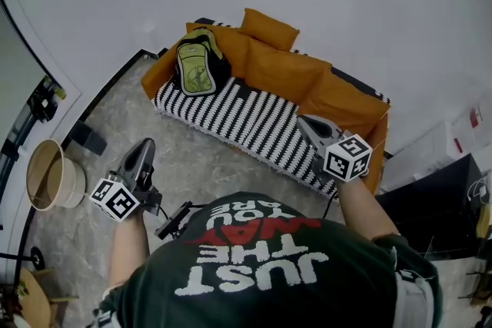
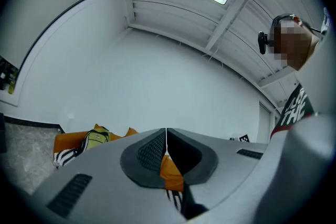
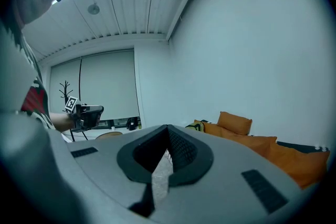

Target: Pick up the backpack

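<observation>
A green and black backpack (image 1: 198,64) stands against the orange back cushions at the left end of a sofa (image 1: 254,119) with a black-and-white striped seat. Both grippers hang in front of the sofa, well short of the backpack. My left gripper (image 1: 142,154) is over the stone floor with its jaws shut and nothing in them. My right gripper (image 1: 311,127) is over the sofa's right part, its tips together and empty. In the left gripper view the backpack (image 2: 94,139) shows far off at the left, beyond the shut left gripper (image 2: 166,131). The right gripper (image 3: 167,127) points along the sofa.
A round tan basket (image 1: 52,175) stands on the floor at the left, with a dark object (image 1: 88,138) near the wall. Loose orange cushions (image 1: 270,28) line the sofa back. Dark furniture (image 1: 438,211) stands to the right of the sofa. A white wall runs behind.
</observation>
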Demonstrator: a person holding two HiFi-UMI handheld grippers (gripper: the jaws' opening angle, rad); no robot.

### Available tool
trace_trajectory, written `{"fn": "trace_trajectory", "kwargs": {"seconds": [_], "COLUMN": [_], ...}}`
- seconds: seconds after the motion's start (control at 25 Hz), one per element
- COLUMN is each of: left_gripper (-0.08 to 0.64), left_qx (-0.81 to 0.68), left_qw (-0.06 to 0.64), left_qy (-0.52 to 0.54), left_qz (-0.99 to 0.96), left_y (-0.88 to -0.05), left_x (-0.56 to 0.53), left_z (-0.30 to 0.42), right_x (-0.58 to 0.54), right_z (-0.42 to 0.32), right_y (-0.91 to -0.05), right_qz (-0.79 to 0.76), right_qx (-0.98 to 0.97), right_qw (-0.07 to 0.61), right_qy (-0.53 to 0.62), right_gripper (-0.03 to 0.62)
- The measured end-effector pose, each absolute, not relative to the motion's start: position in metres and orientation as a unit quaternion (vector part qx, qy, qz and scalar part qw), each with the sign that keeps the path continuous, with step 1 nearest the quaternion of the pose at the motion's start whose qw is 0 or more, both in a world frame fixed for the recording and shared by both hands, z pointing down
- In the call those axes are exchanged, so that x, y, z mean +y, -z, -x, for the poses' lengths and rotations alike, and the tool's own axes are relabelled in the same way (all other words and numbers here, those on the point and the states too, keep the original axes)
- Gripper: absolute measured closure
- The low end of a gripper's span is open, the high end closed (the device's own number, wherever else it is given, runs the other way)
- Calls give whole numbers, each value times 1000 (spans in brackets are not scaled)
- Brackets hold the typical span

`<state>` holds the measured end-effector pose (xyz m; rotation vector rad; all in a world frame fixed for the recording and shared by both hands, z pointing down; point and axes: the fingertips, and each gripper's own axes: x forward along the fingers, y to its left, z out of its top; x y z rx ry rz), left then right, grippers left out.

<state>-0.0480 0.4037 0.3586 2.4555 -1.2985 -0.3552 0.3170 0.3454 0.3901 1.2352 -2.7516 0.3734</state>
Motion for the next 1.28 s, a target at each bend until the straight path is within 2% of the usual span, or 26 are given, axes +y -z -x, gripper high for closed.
{"fn": "trace_trajectory", "kwargs": {"seconds": [0.32,0.56,0.84,1.04,1.28], "left_gripper": [543,543,543,543,543], "left_qx": [-459,-470,-469,-435,-396], "left_qw": [187,196,208,213,216], "left_qy": [130,112,118,120,104], "left_qz": [-859,-853,-850,-867,-886], "left_y": [-362,-375,-404,-429,-414], "left_x": [389,370,296,192,73], "left_z": [-9,-12,54,130,217], "right_x": [344,317,241,150,42], "right_z": [-385,-381,-309,-230,-126], "right_y": [-414,-441,-459,-459,-434], "right_qz": [-406,-391,-378,-401,-414], "right_qx": [-902,-906,-909,-901,-895], "right_qw": [47,58,84,94,85], "right_qy": [-140,-154,-152,-138,-145], "right_gripper": [566,566,566,566,566]}}
